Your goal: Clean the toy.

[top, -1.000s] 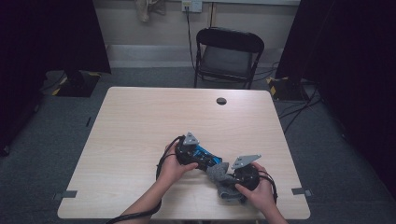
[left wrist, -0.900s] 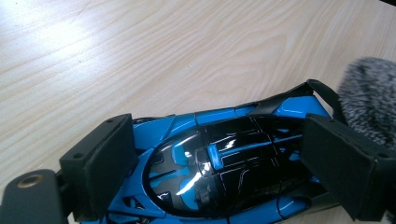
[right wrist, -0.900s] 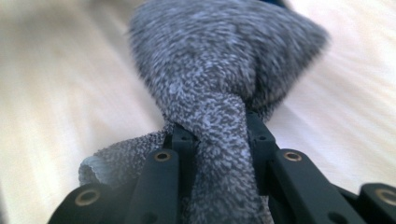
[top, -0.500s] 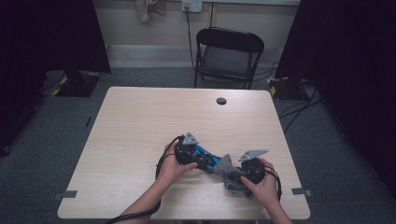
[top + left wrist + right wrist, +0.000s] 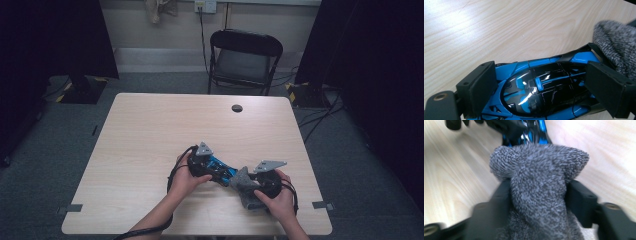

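Toy car [image 5: 544,87] glossy blue with black panels; cloth [image 5: 539,185] speckled grey knit; table [image 5: 150,130] pale woodgrain.

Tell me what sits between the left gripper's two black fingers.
A glossy blue and black toy car lies between the left gripper's fingers, both pads on its sides, in the left gripper view.

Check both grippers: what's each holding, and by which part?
Left gripper clamps the blue toy car across its sides at the cabin. Right gripper, jaws just opening, has the grey sock between them mid-length.
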The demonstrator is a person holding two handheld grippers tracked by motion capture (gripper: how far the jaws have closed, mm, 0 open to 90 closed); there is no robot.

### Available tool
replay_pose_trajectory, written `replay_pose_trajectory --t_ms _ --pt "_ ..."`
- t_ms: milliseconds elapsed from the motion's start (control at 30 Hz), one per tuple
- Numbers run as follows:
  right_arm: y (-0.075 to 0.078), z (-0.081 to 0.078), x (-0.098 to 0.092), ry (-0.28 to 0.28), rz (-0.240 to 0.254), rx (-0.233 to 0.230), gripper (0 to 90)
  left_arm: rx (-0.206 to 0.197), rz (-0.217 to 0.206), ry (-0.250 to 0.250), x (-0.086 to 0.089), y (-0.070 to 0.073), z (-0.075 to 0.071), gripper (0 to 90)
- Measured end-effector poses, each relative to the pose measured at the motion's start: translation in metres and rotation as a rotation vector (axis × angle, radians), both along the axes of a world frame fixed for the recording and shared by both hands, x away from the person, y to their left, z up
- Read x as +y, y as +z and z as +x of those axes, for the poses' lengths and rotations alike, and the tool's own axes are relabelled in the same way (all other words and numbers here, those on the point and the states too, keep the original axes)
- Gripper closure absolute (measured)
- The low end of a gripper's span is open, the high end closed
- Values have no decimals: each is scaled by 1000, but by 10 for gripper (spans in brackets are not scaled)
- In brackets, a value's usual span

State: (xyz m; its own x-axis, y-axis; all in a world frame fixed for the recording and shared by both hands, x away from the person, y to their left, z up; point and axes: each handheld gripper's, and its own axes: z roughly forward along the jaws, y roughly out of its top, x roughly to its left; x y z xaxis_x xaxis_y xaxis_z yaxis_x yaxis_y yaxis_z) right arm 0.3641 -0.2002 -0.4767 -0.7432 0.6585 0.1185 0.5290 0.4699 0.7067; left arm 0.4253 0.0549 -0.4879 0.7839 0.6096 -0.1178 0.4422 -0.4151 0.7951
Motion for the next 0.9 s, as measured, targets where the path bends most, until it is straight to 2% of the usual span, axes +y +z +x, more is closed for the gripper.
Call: replay_pose_trajectory --t_ms 33,67,133,233,333,400,433,567,633,700,733,800,900 --pt "-2 1 1 5 -4 8 490 0 -1 1 0 0 0 107" --pt "-3 1 0 7 -1 7 591 1 -3 1 0 0 0 108" --pt "-2 1 -3 -8 -26 0 649 2 -4 1 0 0 0 108" --pt "0 3 -13 -75 -64 -7 681 -1 -2 0 0 0 0 108" --pt "0 4 -24 -150 -74 -5 691 -1 -4 1 -1 0 -1 108" --pt "1 6 -25 -169 -77 -2 695 -1 -4 0 -1 0 -1 108" --pt "0 6 -23 -169 -93 -9 697 2 -4 0 -1 0 -1 108" --pt "0 6 -10 -125 -114 -11 719 2 -1 0 -1 0 -1 108" --pt "3 4 -6 -73 -129 7 722 0 -6 1 -1 -1 -1 108" --pt "7 1 -6 -14 -112 41 723 -1 -7 -1 -1 -1 -1 108" --pt "8 -3 -5 18 -101 41 723 -1 -7 -1 -1 -1 -1 108" --pt "11 -10 1 83 -110 35 723 -1 -8 -1 -1 -1 -1 108" --pt "8 -14 12 117 -104 36 721 -2 -7 -2 -1 -1 -1 108"
